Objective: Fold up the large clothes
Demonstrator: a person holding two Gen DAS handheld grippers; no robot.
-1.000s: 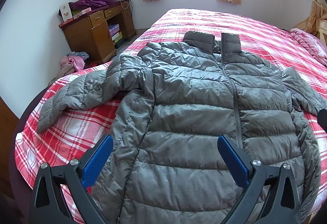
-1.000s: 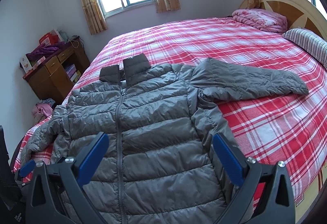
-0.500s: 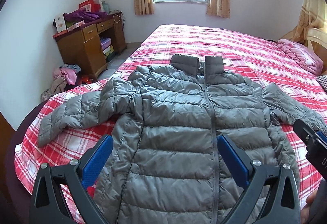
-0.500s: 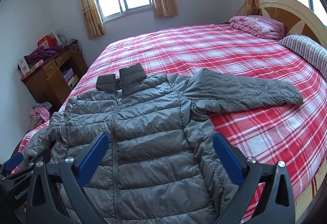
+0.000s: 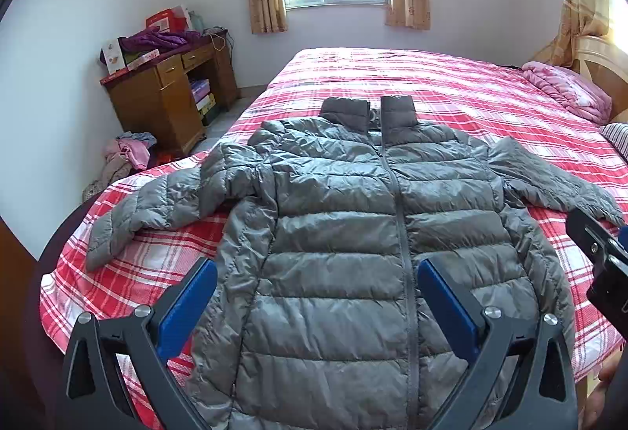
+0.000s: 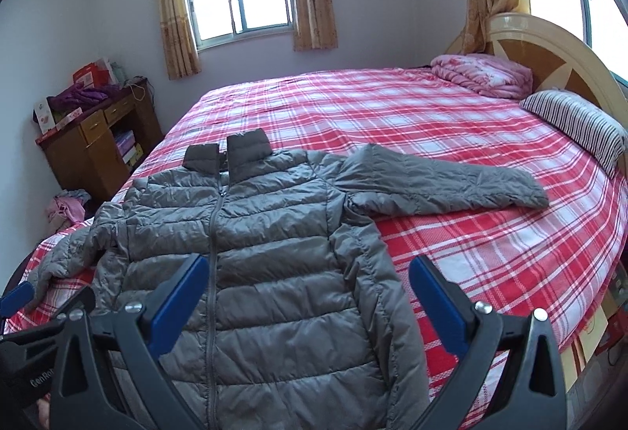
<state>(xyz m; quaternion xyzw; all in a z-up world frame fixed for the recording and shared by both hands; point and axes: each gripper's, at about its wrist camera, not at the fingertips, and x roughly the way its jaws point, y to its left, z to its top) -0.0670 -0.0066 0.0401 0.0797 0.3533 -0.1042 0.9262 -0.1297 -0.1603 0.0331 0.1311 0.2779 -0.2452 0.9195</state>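
A grey quilted puffer jacket (image 5: 353, 225) (image 6: 259, 241) lies flat and front up on the red plaid bed (image 5: 451, 92) (image 6: 392, 108), zipped, collar toward the window. One sleeve (image 5: 157, 206) spreads left, the other sleeve (image 6: 439, 186) reaches right toward the pillow. My left gripper (image 5: 314, 300) hovers open above the jacket's lower half, nothing between its blue pads. My right gripper (image 6: 306, 292) also hangs open over the hem area, holding nothing. Part of the right gripper's body shows at the left wrist view's right edge, and the left gripper's tip at the right wrist view's left edge.
A wooden desk (image 5: 168, 92) (image 6: 94, 143) with boxes and purple clothing stands left of the bed. Clothes (image 5: 129, 151) lie heaped on the floor beside it. A pink folded quilt (image 6: 482, 72), a striped pillow (image 6: 577, 123) and the headboard (image 6: 549, 53) lie at the bed's right end.
Both grippers have pulled back and risen, so the jacket looks smaller and more of the bed and room shows. The jacket itself has not moved. Both stay open.
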